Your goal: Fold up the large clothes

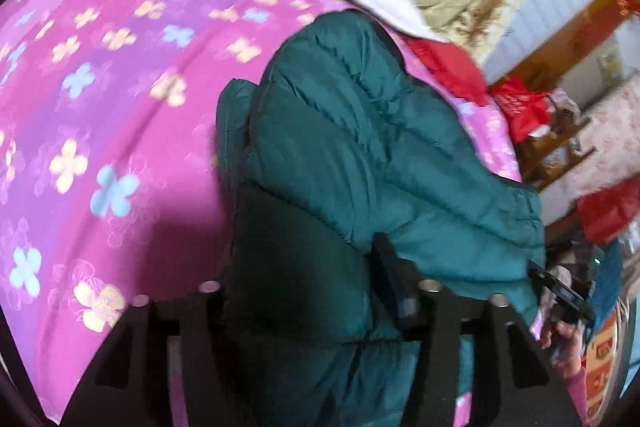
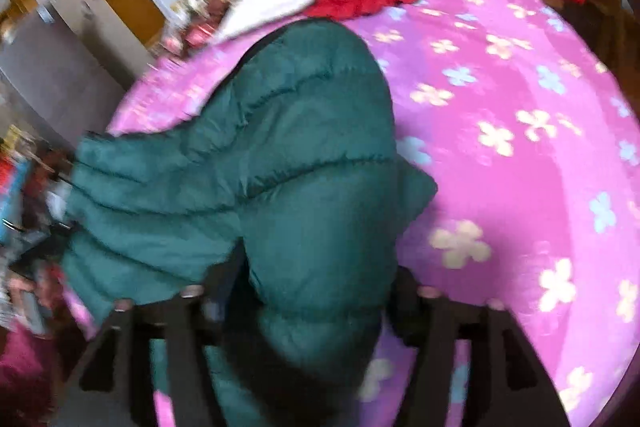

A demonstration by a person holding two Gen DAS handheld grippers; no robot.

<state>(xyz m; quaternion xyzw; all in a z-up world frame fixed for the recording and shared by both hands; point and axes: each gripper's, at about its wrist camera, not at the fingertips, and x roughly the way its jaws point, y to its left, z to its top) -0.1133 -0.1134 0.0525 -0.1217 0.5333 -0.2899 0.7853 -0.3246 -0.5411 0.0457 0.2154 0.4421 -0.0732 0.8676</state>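
Jacket (image 1: pixel 360 131) | long axis runs away across bedspread (image 1: pixel 120 67) | both tools clamp its near end

Soft daylight fills both views, motion blur smears everything, fisheye bends the edges, and a dark shadow pools on the pink bedspread (image 1: pixel 120 67) just ahead of the left hand-held gripper (image 1: pixel 304 291).

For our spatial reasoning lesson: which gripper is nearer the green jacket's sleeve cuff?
Right, probably. The right gripper sits just beside the sleeve cuff; the left gripper is farther back, around the green jacket body.
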